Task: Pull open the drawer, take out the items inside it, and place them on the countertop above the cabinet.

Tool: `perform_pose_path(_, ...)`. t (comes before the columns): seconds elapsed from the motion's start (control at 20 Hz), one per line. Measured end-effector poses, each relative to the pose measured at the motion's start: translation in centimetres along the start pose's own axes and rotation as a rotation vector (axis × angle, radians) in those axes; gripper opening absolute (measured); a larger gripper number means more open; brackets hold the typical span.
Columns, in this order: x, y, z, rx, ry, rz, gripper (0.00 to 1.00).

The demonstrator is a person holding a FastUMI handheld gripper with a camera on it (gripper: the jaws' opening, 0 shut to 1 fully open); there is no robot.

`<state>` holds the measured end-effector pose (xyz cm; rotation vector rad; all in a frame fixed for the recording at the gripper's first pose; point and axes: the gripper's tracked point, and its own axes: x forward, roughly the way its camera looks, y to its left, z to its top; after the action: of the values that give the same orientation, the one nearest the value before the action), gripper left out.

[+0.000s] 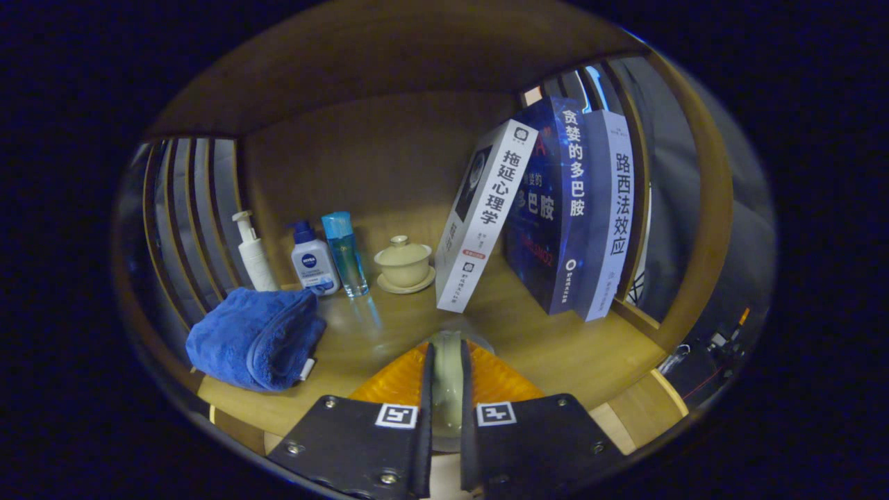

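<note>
My gripper (pixel 446 351) is shut on an orange ribbed dish (pixel 396 382), its two black fingers (pixel 425 396) pressing on a pale upright part of it in the narrow gap between them. The orange ribs spread out to both sides of the fingers. The dish hangs low over the front of the wooden countertop (pixel 555 347); I cannot tell whether it touches the wood. The drawer lies outside what I see.
On the countertop, left of the fingers, lies a folded blue towel (pixel 253 337). Beyond it stand a white pump bottle (pixel 253 257), a blue-capped white bottle (pixel 314 260) and a clear blue bottle (pixel 345 253). A lidded cream cup on a saucer (pixel 404 265) and three books (pixel 555 208) stand further back; slatted side walls close in.
</note>
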<state>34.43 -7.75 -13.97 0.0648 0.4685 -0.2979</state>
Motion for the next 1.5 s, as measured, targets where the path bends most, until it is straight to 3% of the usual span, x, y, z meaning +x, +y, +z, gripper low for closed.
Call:
perform_pose_path(0.15, 0.1, 0.1, -0.3, 0.002, 0.008, 0.006, 0.17)
perform_pose_path(0.35, -0.3, 0.0, -0.4, -0.016, 0.004, 0.005, 0.32)
perform_pose_path(0.45, -1.4, 0.3, 0.4, -0.016, -0.030, 0.018, 0.44)
perform_pose_path(0.65, -3.9, 0.7, 2.0, -0.016, -0.114, 0.042, 0.83)
perform_pose_path(0.7, -4.7, 0.9, 2.3, -0.018, -0.134, 0.051, 0.86)
perform_pose_path(1.15, -13.1, 0.6, 4.2, -0.069, -0.293, 0.016, 0.86)
perform_pose_path(1.5, -21.1, -1.7, 0.3, -0.023, -0.368, -0.041, 0.85)
